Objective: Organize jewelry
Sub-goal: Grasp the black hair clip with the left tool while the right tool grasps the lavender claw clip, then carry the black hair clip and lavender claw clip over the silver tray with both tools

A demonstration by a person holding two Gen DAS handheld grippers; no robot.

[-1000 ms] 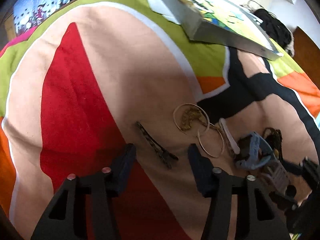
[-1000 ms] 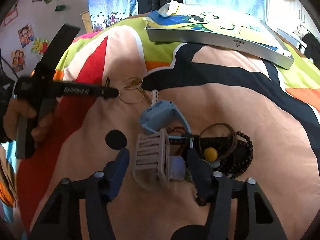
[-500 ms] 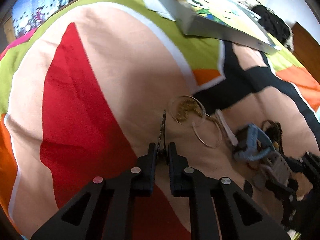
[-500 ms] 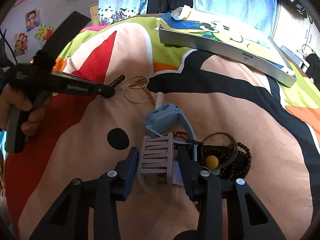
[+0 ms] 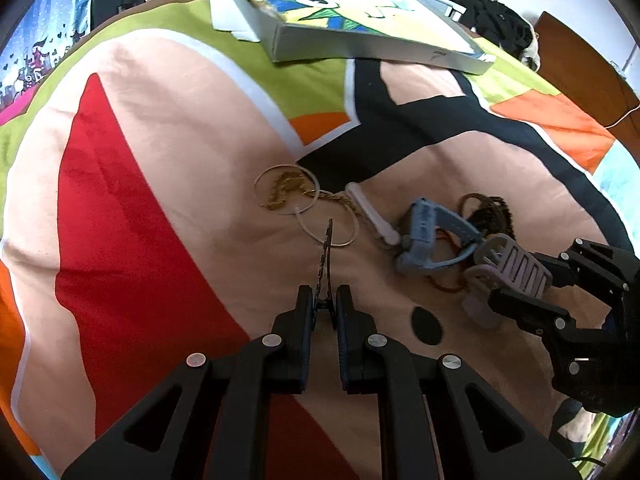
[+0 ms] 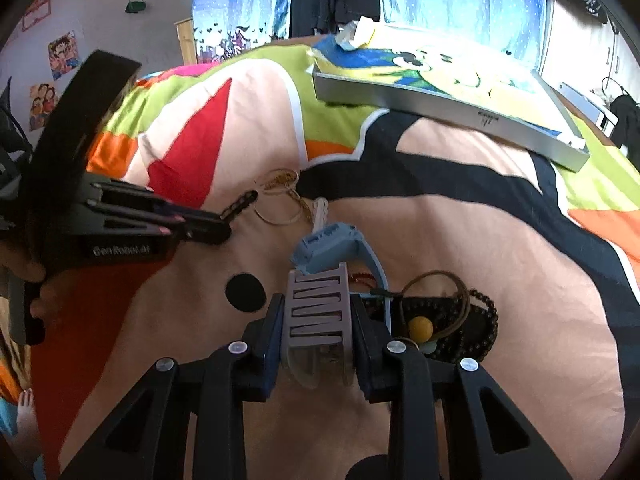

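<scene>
A bed covered by a bright patchwork blanket (image 5: 168, 128) of peach, red, green, orange and black carries everything. Near its far edge lies a flat grey box (image 6: 448, 104) with a cartoon lid. Nearer than the box lie two thin hoops (image 5: 288, 190) with a gold chain (image 5: 286, 188), and beside them a blue watch (image 6: 332, 244) and dark beads (image 6: 476, 320).

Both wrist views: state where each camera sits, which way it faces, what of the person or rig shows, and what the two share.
Left wrist: sits behind the left gripper, facing forward over the bedspread toward the hoop earrings; its fingers pinch a dark hair clip, and the right gripper shows.
Right wrist: sits behind the right gripper, facing the box; its fingers clamp a lilac claw clip, and the left gripper plus a hand show.
Shared: both clips, earrings, blue watch, box.
</scene>
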